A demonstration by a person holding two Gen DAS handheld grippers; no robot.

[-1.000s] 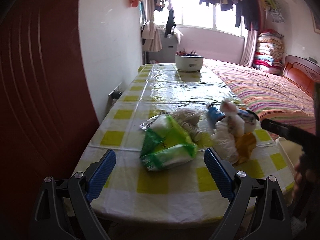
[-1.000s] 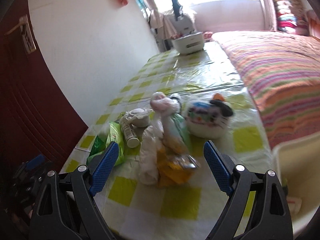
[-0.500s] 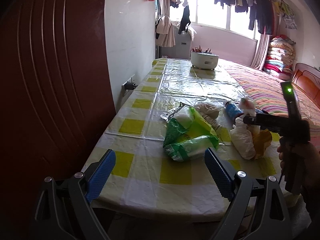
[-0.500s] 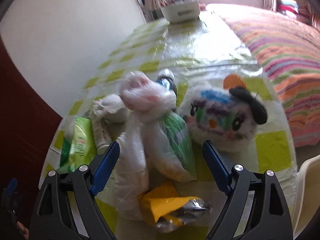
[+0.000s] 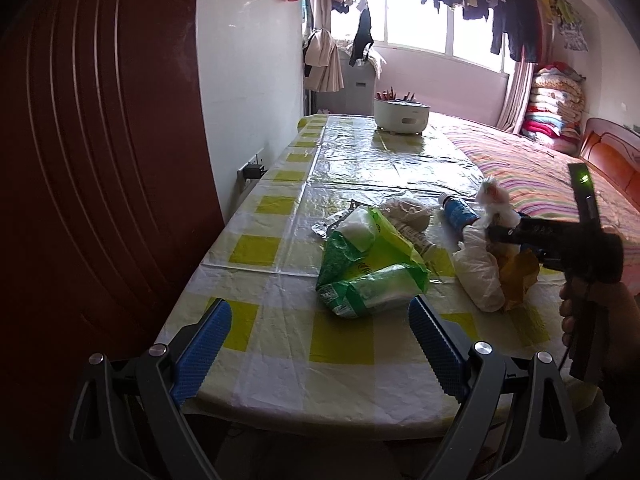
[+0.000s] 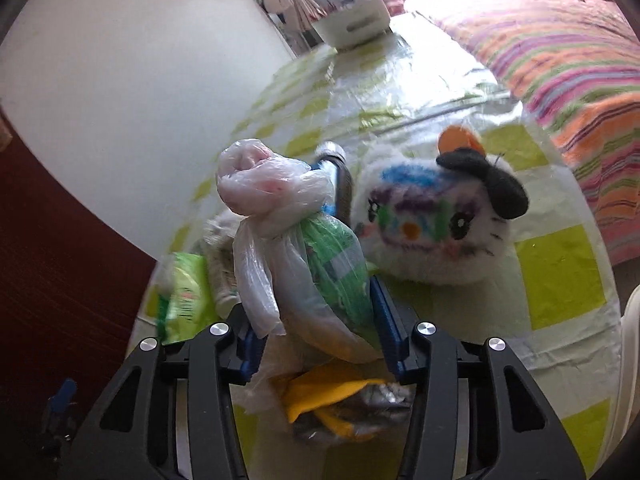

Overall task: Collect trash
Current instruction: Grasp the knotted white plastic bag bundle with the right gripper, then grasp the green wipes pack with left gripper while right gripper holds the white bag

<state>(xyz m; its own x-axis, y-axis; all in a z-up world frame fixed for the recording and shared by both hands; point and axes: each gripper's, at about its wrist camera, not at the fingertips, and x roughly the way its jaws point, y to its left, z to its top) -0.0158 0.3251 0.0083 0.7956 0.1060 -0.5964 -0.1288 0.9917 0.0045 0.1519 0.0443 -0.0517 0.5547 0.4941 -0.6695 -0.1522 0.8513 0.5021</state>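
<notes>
Gripping the knotted plastic bag (image 6: 308,276), our right tool (image 6: 316,320) has its blue pads pressed against both sides of the bag's bulging body, so it is clenched on it. The bag's knotted top (image 6: 256,176) stands up ahead of the pads, and green packaging shows through its clear skin. Just under the bag, between the tool's arms, lies a yellow wrapper (image 6: 332,396) with a crumpled silver end.

Our left tool (image 5: 320,340) hangs released over the near edge of the counter (image 5: 280,364), its pads spread wide with nothing between them. A little ahead of it, roughly centred between the pads, we see a green snack packet (image 5: 372,276) lying on the yellow-checked cloth. Beyond that sits a crumpled pale bundle (image 5: 408,212) and a small white bottle (image 5: 416,238) lying on its side, and to the right a blue can (image 5: 460,212), also on its side.

In the right view a white plush cat face (image 6: 432,224) with a black bow rests just beside the bag, on its right. Farther along the counter stands a white pot (image 5: 400,114), and the striped bed (image 5: 532,172) runs along the counter's right side.
</notes>
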